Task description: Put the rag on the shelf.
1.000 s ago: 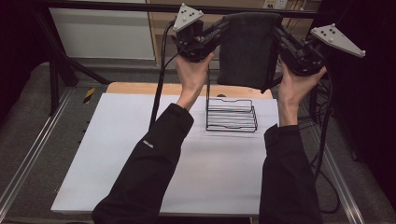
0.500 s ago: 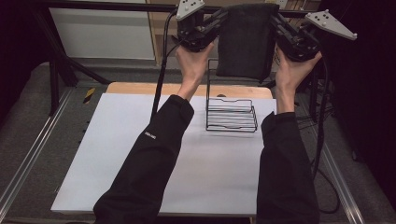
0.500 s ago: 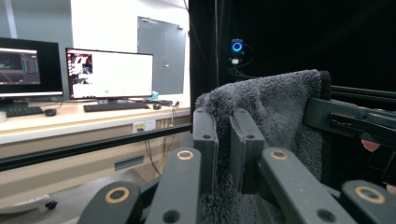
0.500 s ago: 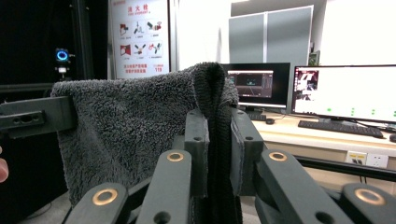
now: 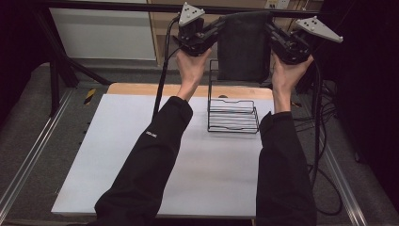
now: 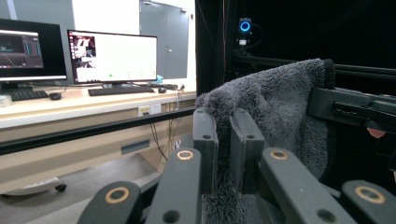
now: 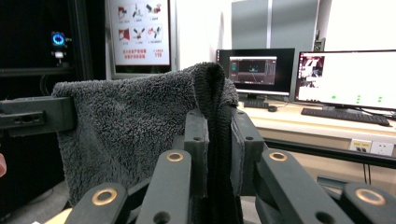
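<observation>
A dark grey fluffy towel (image 5: pixel 243 44) hangs stretched between both grippers, high above the far edge of the table. My left gripper (image 5: pixel 217 27) is shut on the towel's upper left corner; its jaws pinch the towel (image 6: pixel 275 112) in the left gripper view. My right gripper (image 5: pixel 271 29) is shut on the upper right corner, and the right gripper view has the towel's folded edge (image 7: pixel 212 102) clamped between its jaws. Below the towel a black wire rack (image 5: pixel 233 113) stands on the white table (image 5: pixel 117 155), its upright back frame partly hidden behind the cloth.
A wooden strip (image 5: pixel 141 88) runs along the table's far edge. Black cables (image 5: pixel 320 122) trail down the right side. Metal rails (image 5: pixel 28 160) flank the table. Beyond the rig, a desk with monitors (image 6: pixel 112 58) and keyboards.
Both grippers have lifted the towel a little higher and farther from the person. The towel's lower edge now hangs above the rack's back frame. The rack has stayed put.
</observation>
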A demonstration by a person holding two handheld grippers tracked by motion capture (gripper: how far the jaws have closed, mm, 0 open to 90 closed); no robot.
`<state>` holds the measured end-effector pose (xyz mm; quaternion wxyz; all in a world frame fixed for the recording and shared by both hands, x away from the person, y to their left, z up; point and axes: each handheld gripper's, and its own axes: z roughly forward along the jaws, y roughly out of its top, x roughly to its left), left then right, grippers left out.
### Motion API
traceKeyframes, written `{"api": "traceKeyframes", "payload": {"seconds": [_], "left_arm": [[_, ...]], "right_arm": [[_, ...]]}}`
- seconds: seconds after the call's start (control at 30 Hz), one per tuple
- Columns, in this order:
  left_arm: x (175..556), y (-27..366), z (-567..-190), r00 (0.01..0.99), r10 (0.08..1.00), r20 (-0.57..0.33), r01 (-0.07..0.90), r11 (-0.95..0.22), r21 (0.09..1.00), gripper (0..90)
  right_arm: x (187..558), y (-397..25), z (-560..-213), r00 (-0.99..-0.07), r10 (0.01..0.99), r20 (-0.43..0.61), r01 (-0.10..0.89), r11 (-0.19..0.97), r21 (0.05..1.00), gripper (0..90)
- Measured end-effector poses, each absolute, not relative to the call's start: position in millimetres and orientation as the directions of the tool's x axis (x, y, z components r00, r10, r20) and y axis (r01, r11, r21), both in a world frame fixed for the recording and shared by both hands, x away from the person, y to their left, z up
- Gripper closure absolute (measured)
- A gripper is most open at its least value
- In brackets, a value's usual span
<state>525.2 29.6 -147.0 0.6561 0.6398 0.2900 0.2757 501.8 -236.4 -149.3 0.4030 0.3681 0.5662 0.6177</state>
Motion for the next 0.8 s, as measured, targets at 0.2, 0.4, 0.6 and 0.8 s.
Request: {"api": "traceKeyframes", "payload": {"seconds": [0.2, 0.4, 0.6, 0.8], "left_arm": [[520, 29, -164, 0.695, 0.719, -0.015, 0.024, -0.002, 1.0, 81.6], [512, 29, -179, 0.71, 0.704, 0.0, 0.028, -0.028, 0.999, 81.6], [504, 30, -190, 0.726, 0.687, -0.009, 0.032, -0.02, 0.999, 81.6], [495, 29, -193, 0.735, 0.678, 0.002, 0.019, -0.025, 1.0, 81.6]], "right_arm": [[496, -239, -169, -0.406, 0.914, -0.01, -0.048, -0.011, 0.999, 79.8], [488, -244, -190, -0.417, 0.909, 0.001, -0.032, -0.016, 0.999, 79.6], [479, -247, -204, -0.425, 0.905, -0.001, -0.04, -0.017, 0.999, 79.6], [470, -248, -211, -0.427, 0.904, -0.007, -0.058, -0.02, 0.998, 79.5]]}}
